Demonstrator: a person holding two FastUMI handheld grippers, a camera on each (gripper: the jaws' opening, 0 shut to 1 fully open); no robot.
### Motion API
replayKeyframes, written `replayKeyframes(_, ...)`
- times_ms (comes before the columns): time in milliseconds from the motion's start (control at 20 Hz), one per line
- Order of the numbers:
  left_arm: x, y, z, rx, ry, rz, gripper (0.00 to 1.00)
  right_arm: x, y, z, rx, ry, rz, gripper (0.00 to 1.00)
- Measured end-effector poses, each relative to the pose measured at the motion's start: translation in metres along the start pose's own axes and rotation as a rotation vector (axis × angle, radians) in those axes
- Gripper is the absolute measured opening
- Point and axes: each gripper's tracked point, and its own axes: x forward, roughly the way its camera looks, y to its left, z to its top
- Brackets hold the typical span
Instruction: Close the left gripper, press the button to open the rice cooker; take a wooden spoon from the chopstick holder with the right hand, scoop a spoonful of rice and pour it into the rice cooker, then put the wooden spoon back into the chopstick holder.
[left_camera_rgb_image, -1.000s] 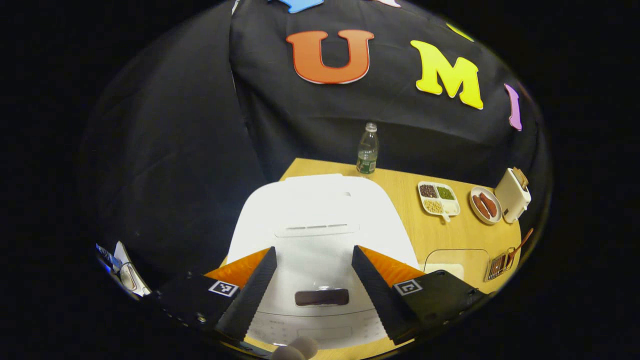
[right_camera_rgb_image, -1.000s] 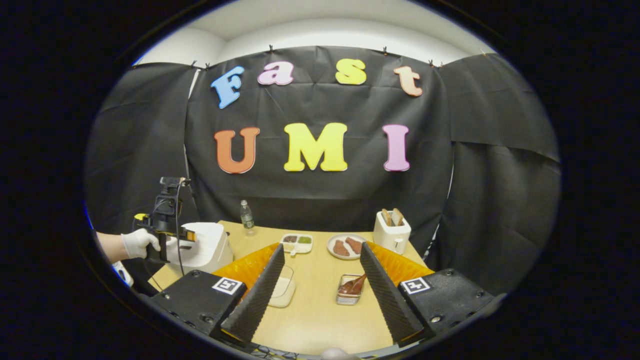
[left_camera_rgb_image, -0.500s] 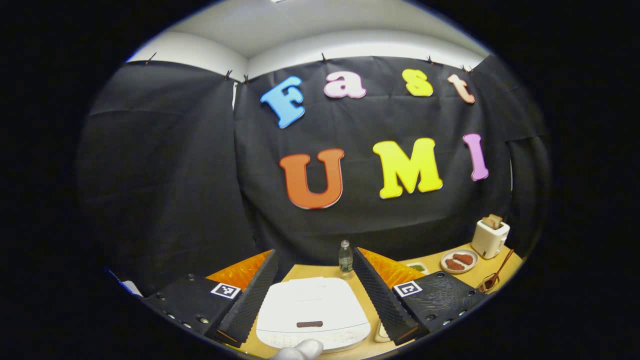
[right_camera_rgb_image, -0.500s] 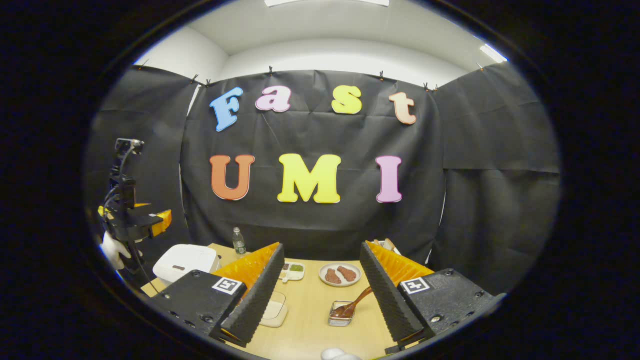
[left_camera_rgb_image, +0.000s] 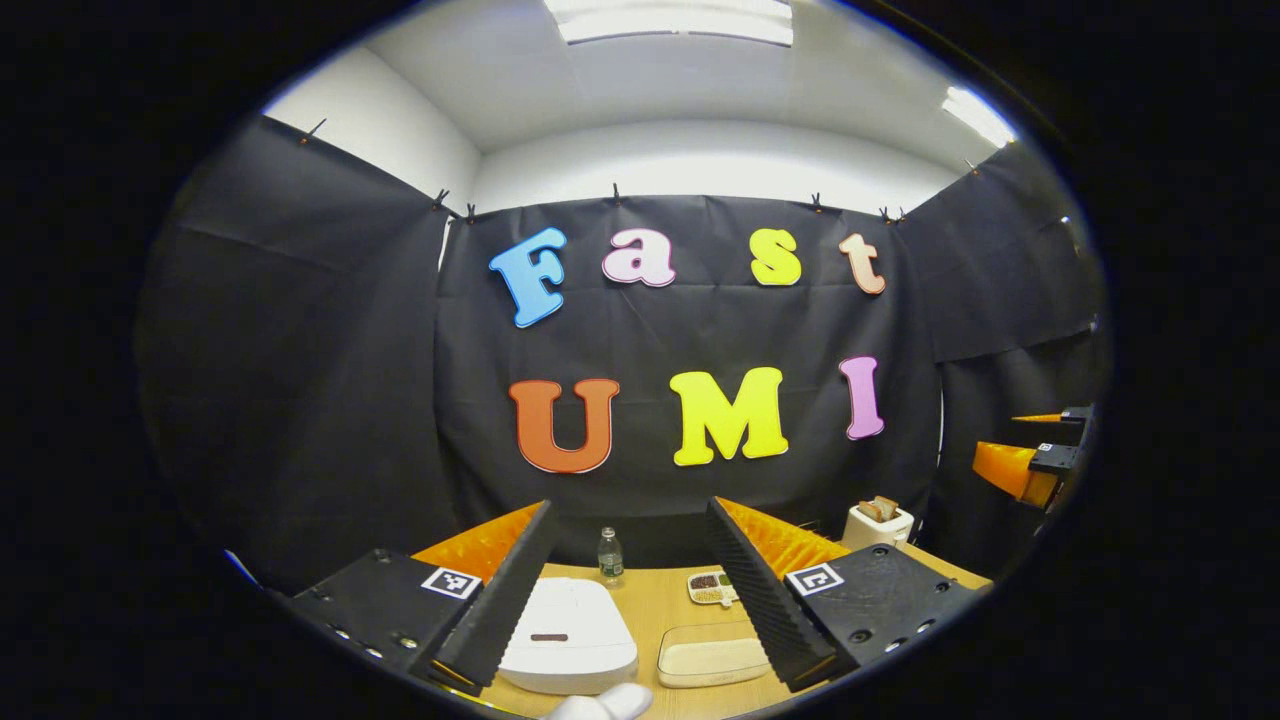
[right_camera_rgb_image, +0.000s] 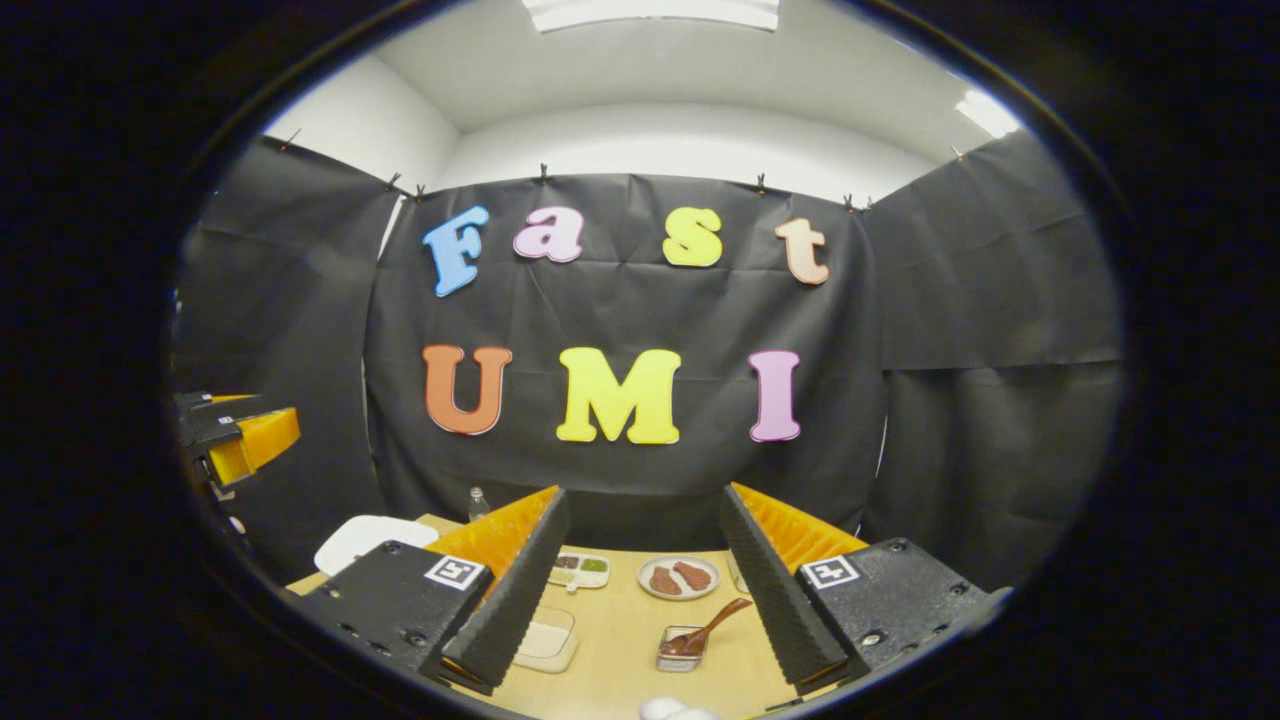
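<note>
Jaws apart on both grippers, rice cooker (left_camera_rgb_image: 567, 636) (lid down) low between left jaws, wooden spoon (right_camera_rgb_image: 706, 626) between right.

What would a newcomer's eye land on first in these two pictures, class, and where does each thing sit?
In the left gripper view, the closed white rice cooker sits low on the light wooden table, between the spread fingers of the open left gripper. In the right gripper view, the brown wooden spoon leans out of the small metal chopstick holder between the parted fingers of the right gripper, with a white plate of brown sausages behind it.
</note>
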Motion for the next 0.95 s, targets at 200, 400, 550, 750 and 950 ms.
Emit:
replayKeyframes(200,-0.005,0.000,0.000,-0.002,0.005,0.011,0.95,-0.003,-0.002,-0.002,0.005,0.021,-0.006,1.00)
replayKeyframes(400,-0.008,0.003,-0.002,0.001,0.010,0.015,0.95,-0.004,-0.001,-0.001,0.014,0.031,-0.007,1.00)
replayKeyframes(550,-0.007,0.004,-0.006,0.006,0.027,0.017,0.95,-0.007,-0.004,0.003,0.012,0.030,-0.013,1.00)
replayKeyframes(750,-0.004,0.005,-0.007,0.010,0.032,0.018,0.95,-0.006,-0.005,0.007,0.023,0.029,-0.016,1.00)
replayKeyframes(950,-0.004,0.007,-0.009,0.019,0.039,0.027,0.95,-0.006,-0.006,0.008,0.028,0.033,-0.017,1.00)
